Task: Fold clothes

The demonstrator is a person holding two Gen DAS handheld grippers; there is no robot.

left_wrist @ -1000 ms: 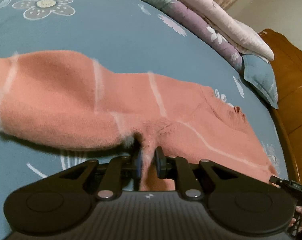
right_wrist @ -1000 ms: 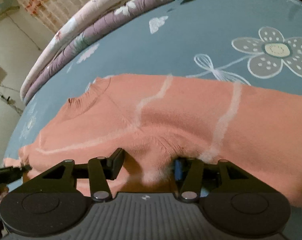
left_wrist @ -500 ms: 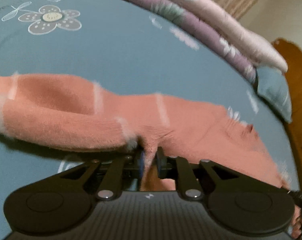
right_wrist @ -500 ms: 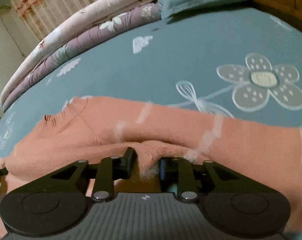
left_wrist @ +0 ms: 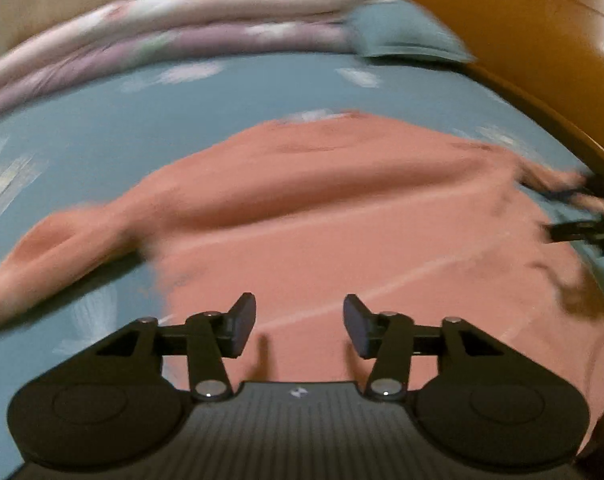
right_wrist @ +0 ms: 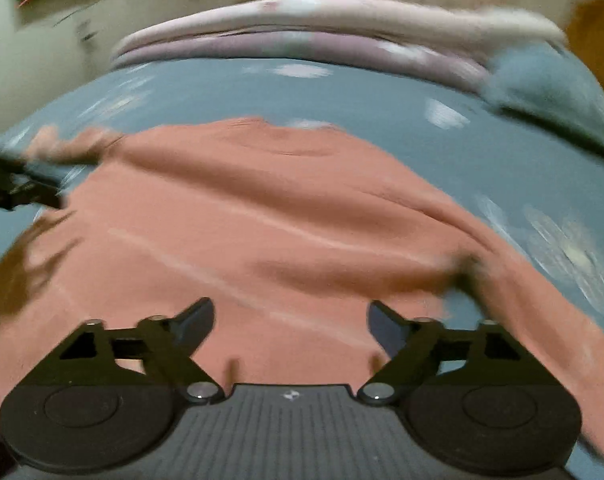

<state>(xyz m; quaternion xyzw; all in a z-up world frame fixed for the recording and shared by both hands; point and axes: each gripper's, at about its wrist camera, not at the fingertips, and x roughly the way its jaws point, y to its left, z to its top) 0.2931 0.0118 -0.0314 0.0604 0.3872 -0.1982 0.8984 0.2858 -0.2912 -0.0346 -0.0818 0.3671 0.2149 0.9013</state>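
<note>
Both views are pretty motion-blurred, so details are soft; the salmon-pink sweater [left_wrist: 341,216] lies spread out on the blue floral bedsheet [left_wrist: 150,120], neckline pointing away toward the far end of the bed, thin pale stripes running across the knit; one sleeve trails off to the left in the left wrist view, and in the right wrist view the other sleeve drapes down the right side.

The left gripper [left_wrist: 300,326] has just been opening; its fingers [left_wrist: 242,326] stand about halfway apart with nothing between them, just hovering above the lower part of the sweater. The right gripper [right_wrist: 290,330] has also just been opening and stands wider, close to full spread; nothing pinched there either, only the sweater's fabric [right_wrist: 282,220] below it.

Each camera catches the other gripper at the frame edge, near the sweater's side; too blurred to say if it touches the knit.

At the far end of the bed sit folded quilts [left_wrist: 206,12], pink over purple, with a blue pillow [left_wrist: 401,36] beside them; a wooden headboard [left_wrist: 521,28] curves along the right.
</note>
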